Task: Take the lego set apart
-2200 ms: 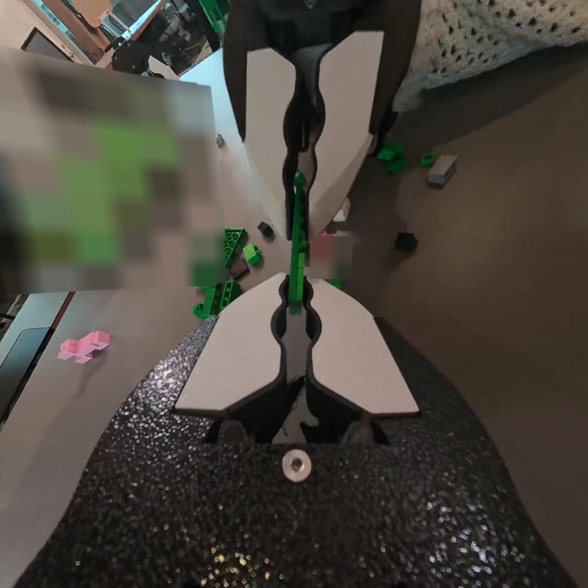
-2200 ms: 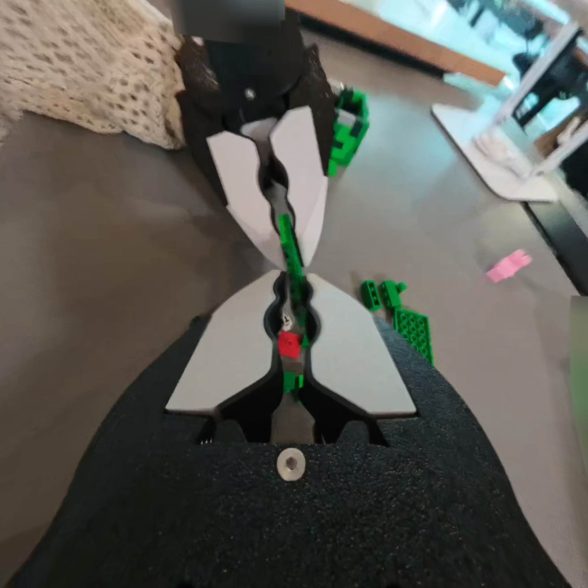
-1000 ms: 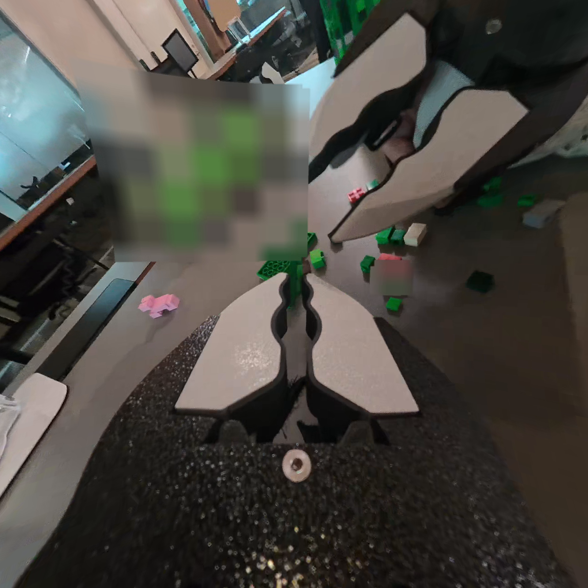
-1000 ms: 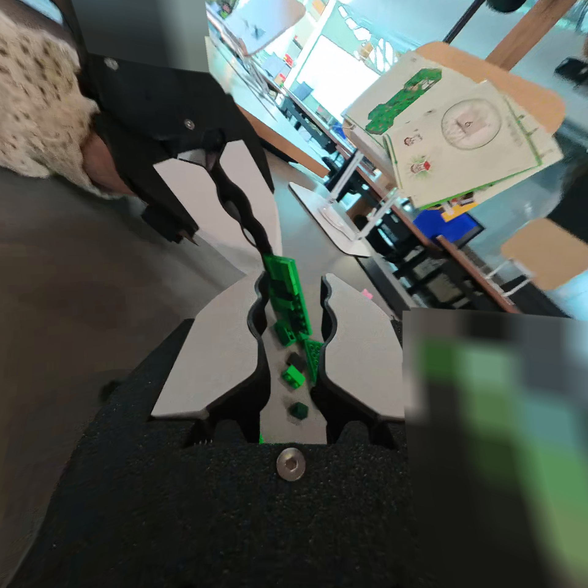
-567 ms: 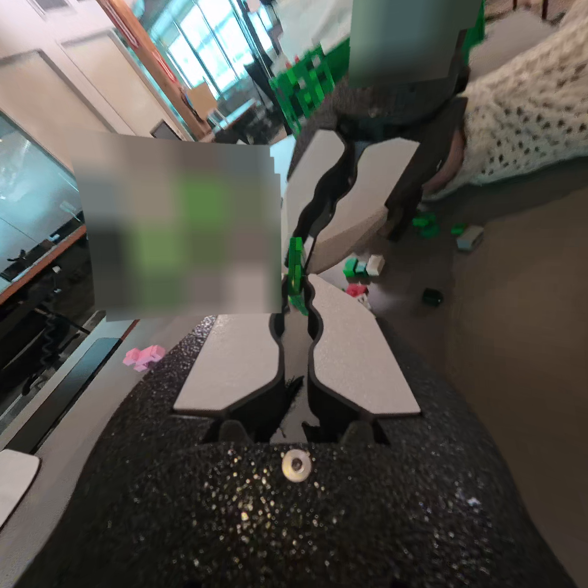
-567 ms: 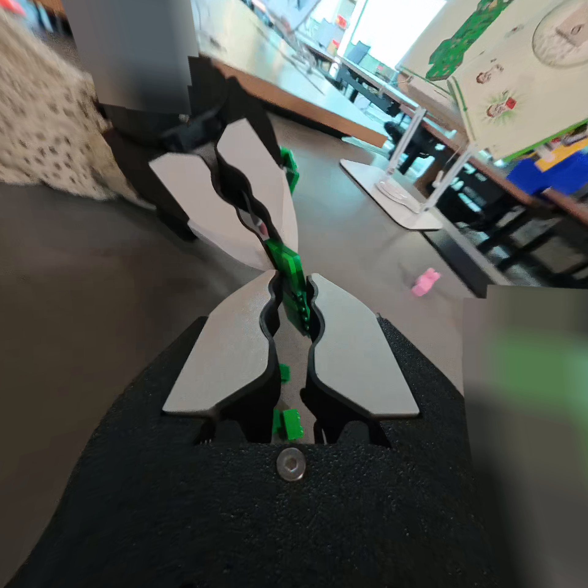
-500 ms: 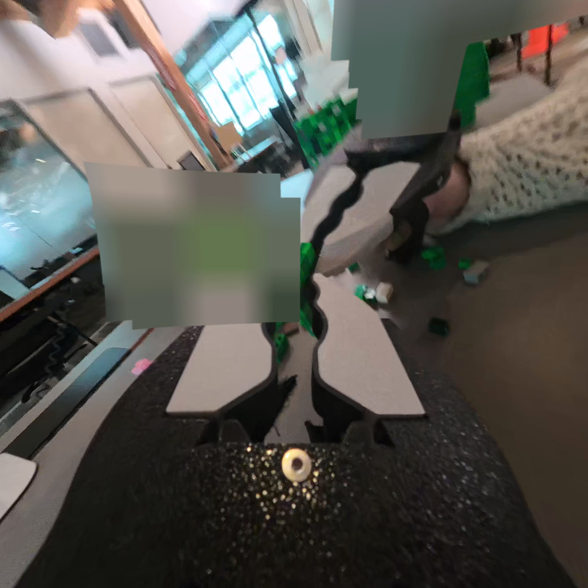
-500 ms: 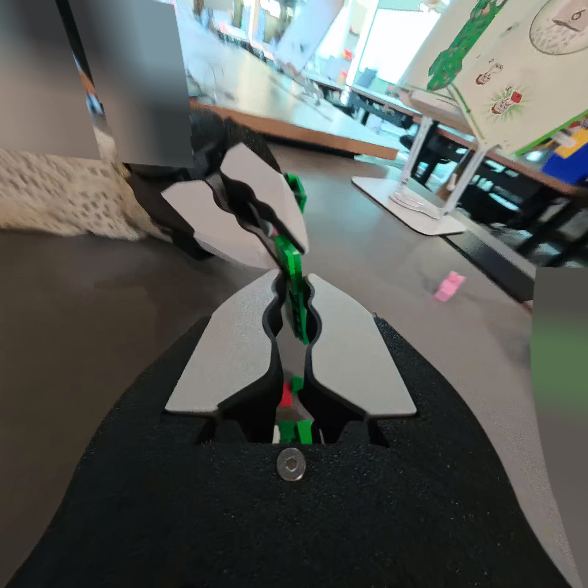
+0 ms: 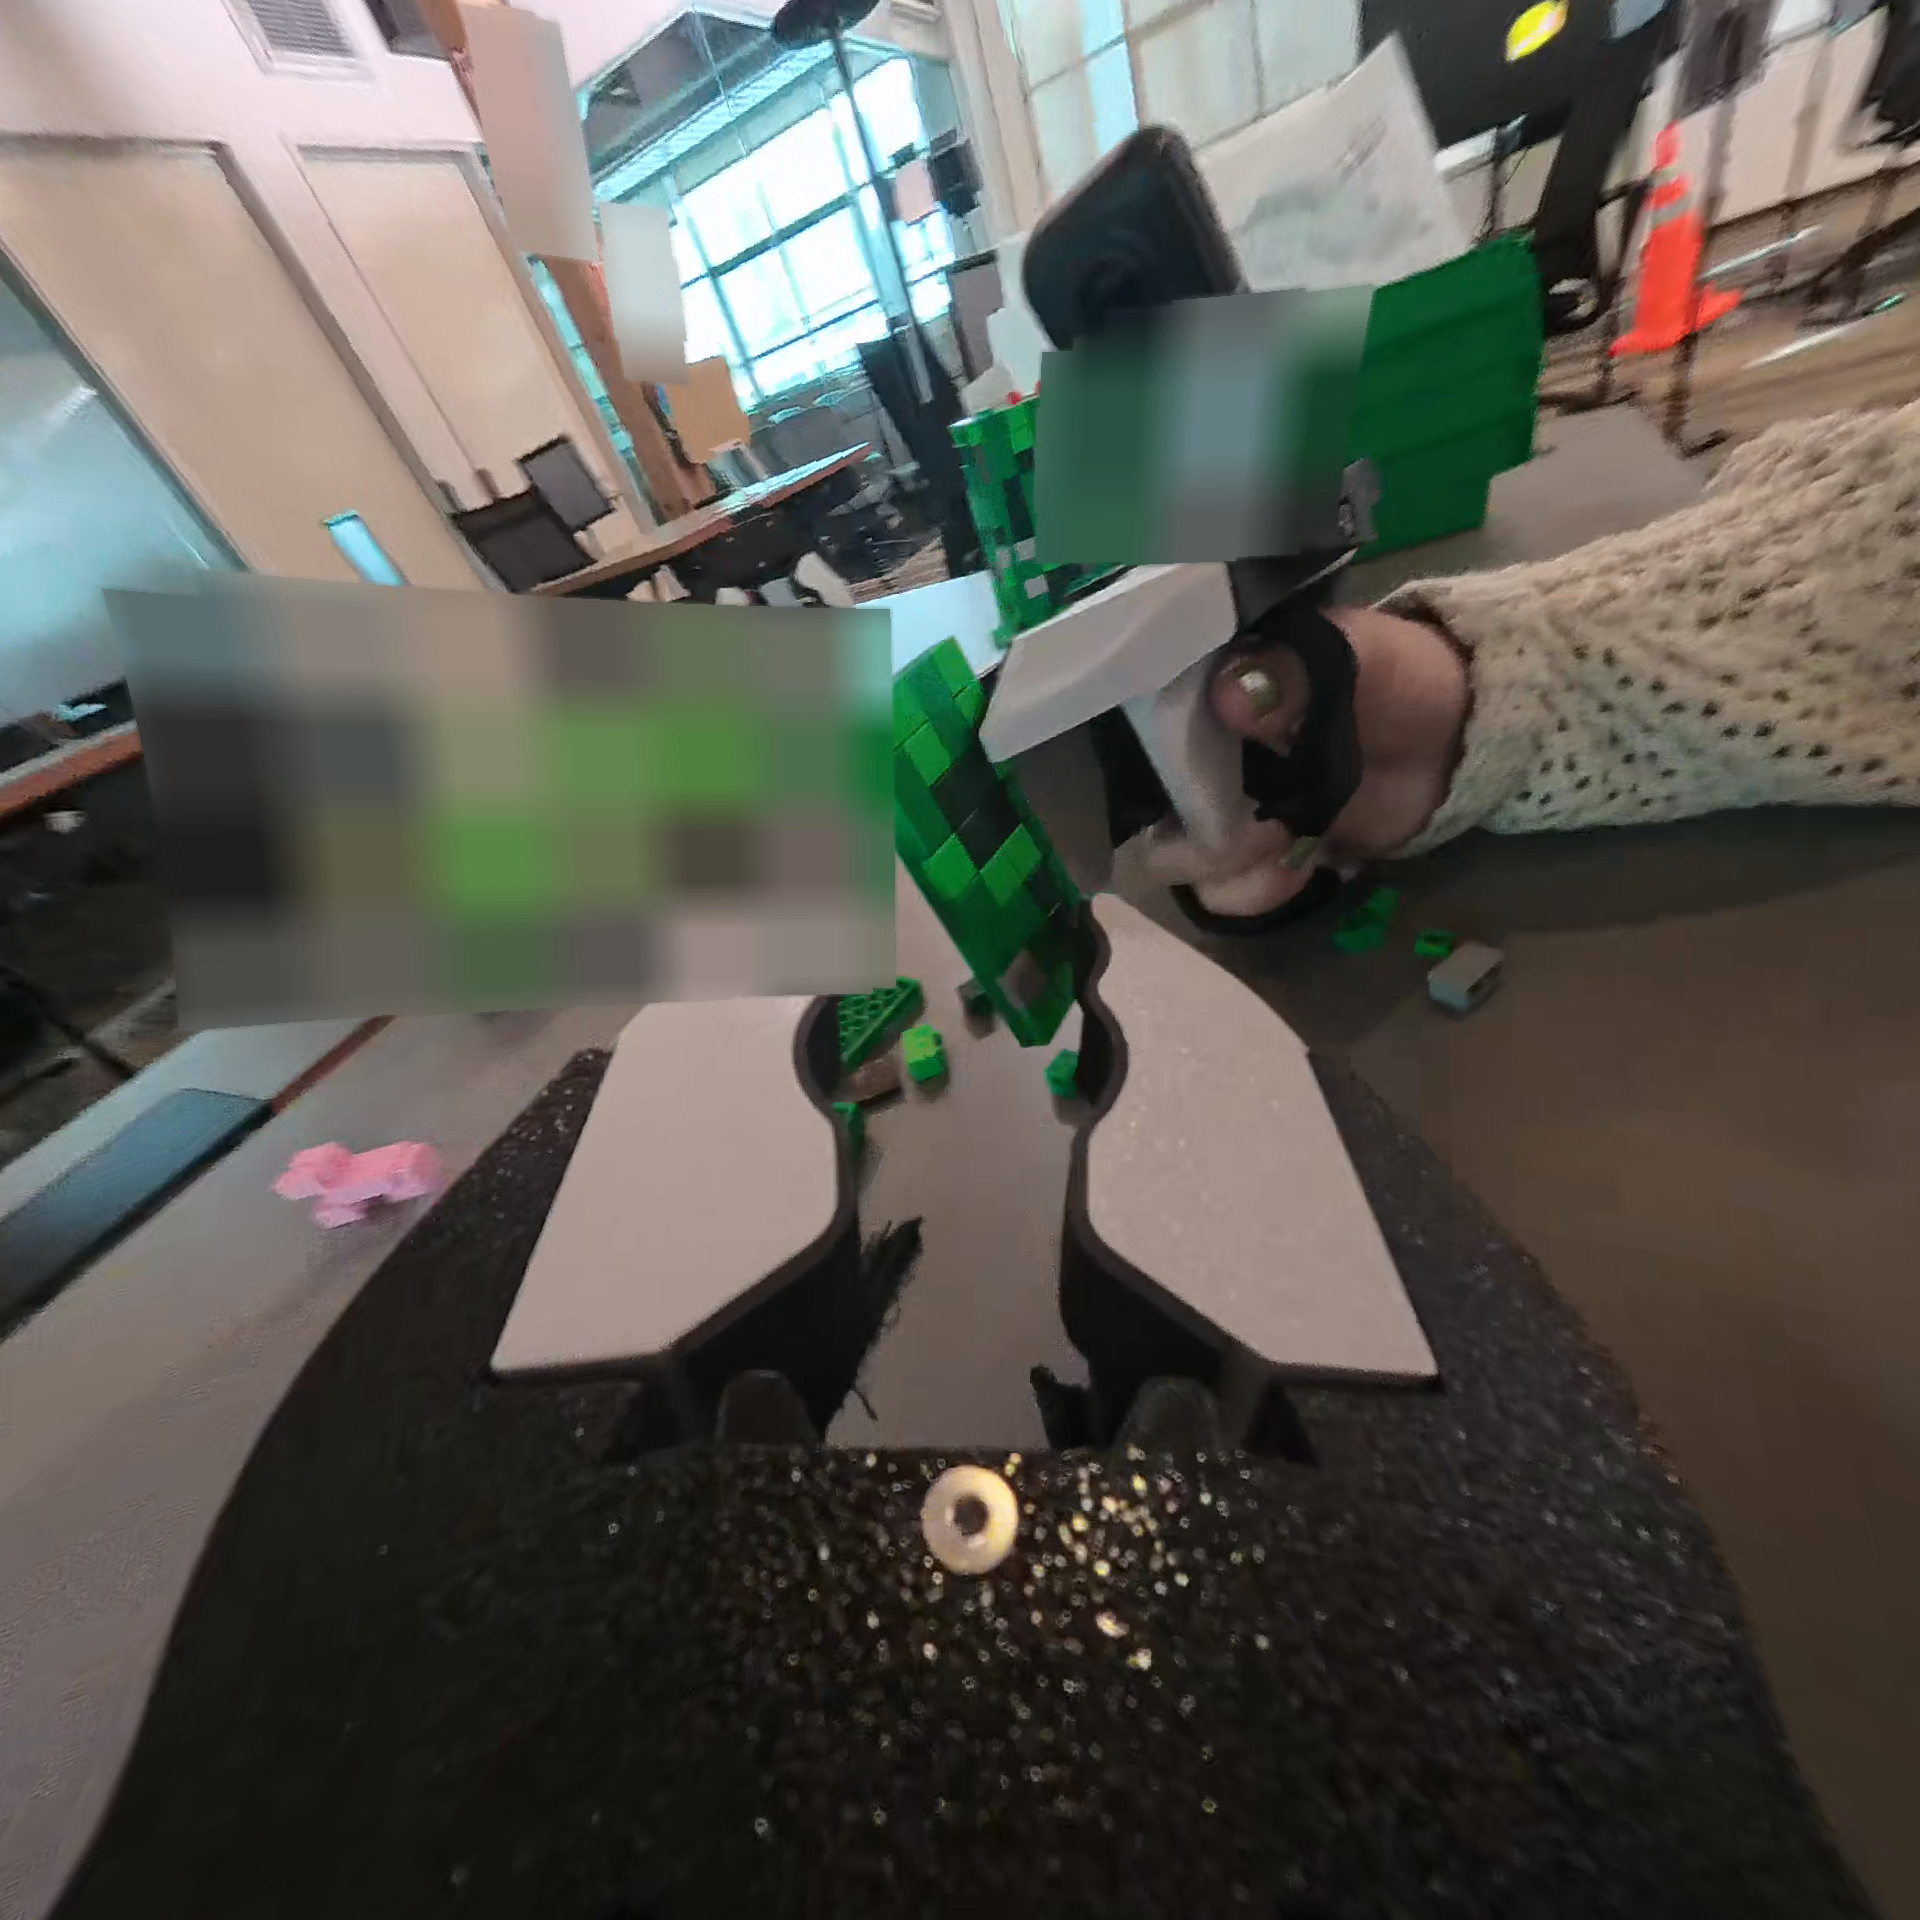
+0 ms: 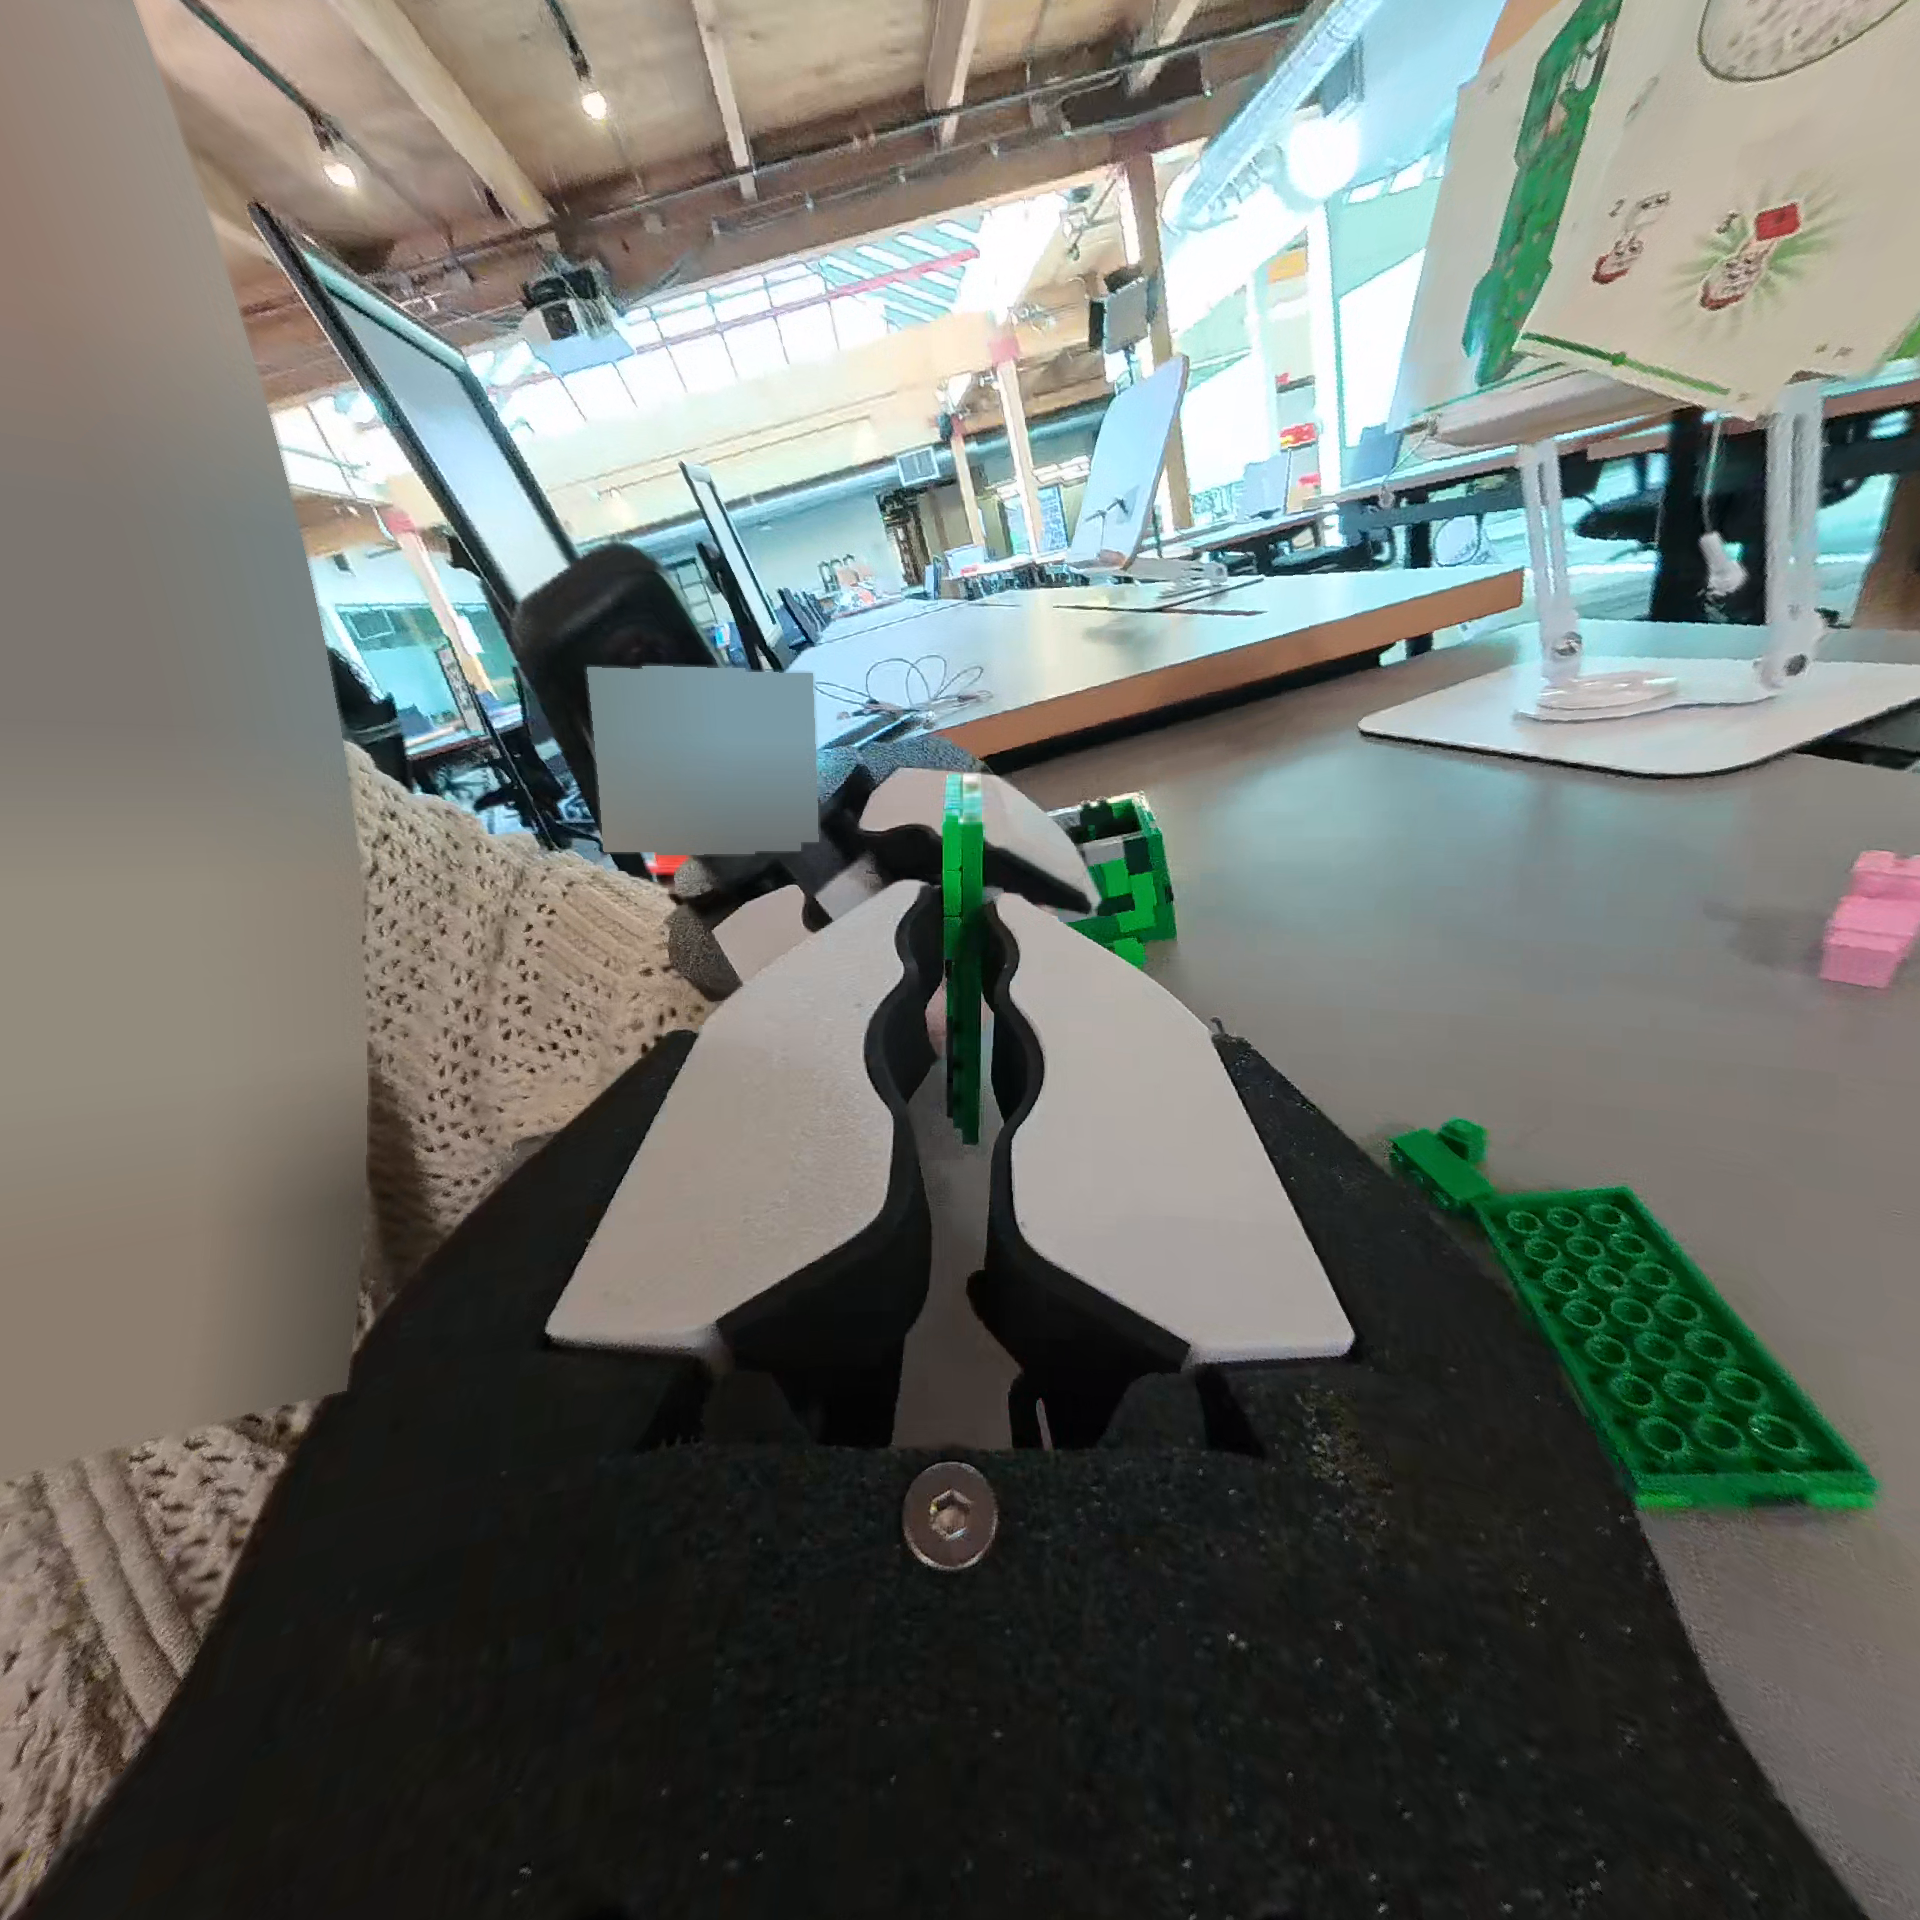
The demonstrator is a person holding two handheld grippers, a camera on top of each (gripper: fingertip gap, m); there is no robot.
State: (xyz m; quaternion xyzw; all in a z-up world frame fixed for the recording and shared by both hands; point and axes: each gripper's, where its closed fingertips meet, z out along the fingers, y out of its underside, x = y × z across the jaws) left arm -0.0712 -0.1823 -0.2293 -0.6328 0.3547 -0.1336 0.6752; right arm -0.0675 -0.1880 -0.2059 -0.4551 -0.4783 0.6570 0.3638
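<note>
A flat panel of green and dark green lego bricks (image 10: 961, 997) stands edge-on between my right gripper's (image 10: 961, 914) fingers, which are shut on it above the grey table (image 10: 1455, 935). In the left wrist view the panel (image 9: 966, 821) hangs slanted from the right gripper (image 9: 1101, 665), and its lower end lies against the inner side of my left gripper's right finger (image 9: 1226, 1143). My left gripper (image 9: 951, 966) is open and holds nothing. It shows just beyond the panel in the right wrist view (image 10: 935, 831).
A green studded plate (image 10: 1662, 1351) lies on the table at right with a small green piece (image 10: 1439, 1148). A green block build (image 10: 1127, 873) and a pink piece (image 10: 1870, 925) sit farther off. Loose bricks (image 9: 1371, 920) lie under the sleeve. A white stand (image 10: 1662, 707) holds a booklet.
The left gripper held the green panel and has opened and let it go. The right gripper, open a second ago, closed on the panel and holds it.
</note>
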